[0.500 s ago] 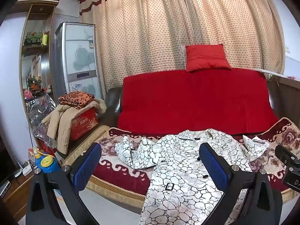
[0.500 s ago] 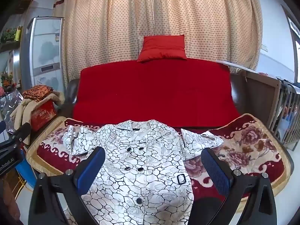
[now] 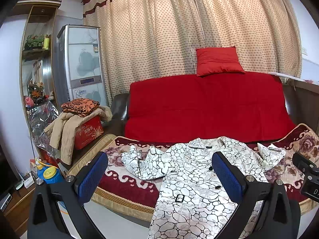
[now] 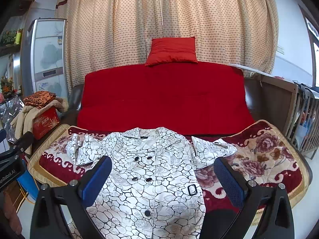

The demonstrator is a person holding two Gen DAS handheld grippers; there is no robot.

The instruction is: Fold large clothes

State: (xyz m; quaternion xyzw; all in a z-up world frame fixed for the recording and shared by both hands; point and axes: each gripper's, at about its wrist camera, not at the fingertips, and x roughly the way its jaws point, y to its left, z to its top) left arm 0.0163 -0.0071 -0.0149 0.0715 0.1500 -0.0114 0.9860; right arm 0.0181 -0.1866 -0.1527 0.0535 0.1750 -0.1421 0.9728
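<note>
A white coat (image 3: pixel 195 181) (image 4: pixel 151 175) with a black crackle print and dark buttons lies face up on the flowered blanket (image 3: pixel 127 187) (image 4: pixel 265 159) over the sofa seat. Its collar points to the red backrest, both sleeves are spread sideways and its hem hangs over the front edge. My left gripper (image 3: pixel 159 176) hovers open in front of the coat's left half, nothing between its blue pads. My right gripper (image 4: pixel 162 179) hangs open above the coat's buttoned front, touching nothing. The right gripper's body (image 3: pixel 307 177) shows at the left wrist view's right edge.
A red throw (image 4: pixel 163 97) covers the sofa back, with a red cushion (image 4: pixel 172 50) on top. At the left a red box (image 3: pixel 88 131) carries a beige jacket and folded orange cloth. A fridge (image 3: pixel 83 63) and dotted curtains stand behind. A wooden crib rail (image 4: pixel 305 119) is at the right.
</note>
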